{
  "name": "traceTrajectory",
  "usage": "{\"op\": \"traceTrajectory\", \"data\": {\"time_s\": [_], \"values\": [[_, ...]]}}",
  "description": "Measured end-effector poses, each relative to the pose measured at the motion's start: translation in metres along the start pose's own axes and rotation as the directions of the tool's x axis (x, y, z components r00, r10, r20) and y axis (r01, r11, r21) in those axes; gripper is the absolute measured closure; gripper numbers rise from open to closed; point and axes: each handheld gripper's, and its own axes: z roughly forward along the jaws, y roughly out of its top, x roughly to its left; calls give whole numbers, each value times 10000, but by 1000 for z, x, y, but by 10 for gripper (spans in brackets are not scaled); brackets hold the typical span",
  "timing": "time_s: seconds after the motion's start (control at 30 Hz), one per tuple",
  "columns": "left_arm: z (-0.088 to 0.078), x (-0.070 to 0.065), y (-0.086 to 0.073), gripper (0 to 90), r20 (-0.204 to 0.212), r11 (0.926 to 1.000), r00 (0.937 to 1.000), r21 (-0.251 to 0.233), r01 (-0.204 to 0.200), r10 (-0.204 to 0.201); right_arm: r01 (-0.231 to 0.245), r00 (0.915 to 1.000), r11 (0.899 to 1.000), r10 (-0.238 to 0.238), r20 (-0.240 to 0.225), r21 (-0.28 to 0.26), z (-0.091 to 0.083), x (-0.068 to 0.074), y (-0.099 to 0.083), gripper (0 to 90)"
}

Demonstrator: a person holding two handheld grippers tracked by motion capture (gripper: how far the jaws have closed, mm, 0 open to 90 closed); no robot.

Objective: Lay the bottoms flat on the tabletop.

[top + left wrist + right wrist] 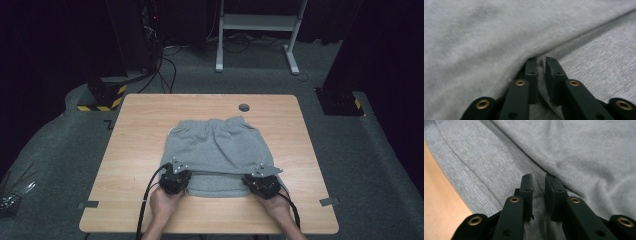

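In the high view the worktop point(210, 107) is lit evenly from above, while the room around it is left almost black at the far left and right. Only soft, short shadows are cast beside the grey garment point(220, 145), and no glare is seen on the wood. The picture is slightly soft and grainy, and the worktop's edges are bowed a little by the lens. In the left gripper view the cloth at the left is smeared by blur, whereas the fabric at the right is rendered sharper. In the right gripper view the stitched hem point(461, 173) is shown crisply, and a dark shadow is held under the fold.
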Motion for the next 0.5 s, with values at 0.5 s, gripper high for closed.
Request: {"op": "traceTrajectory", "data": {"time_s": [0.5], "values": [[0, 7, 16, 564, 249, 9999, 9996, 17, 122, -123, -444, 9990, 9990, 444, -30, 6, 12, -12, 18, 644]]}}
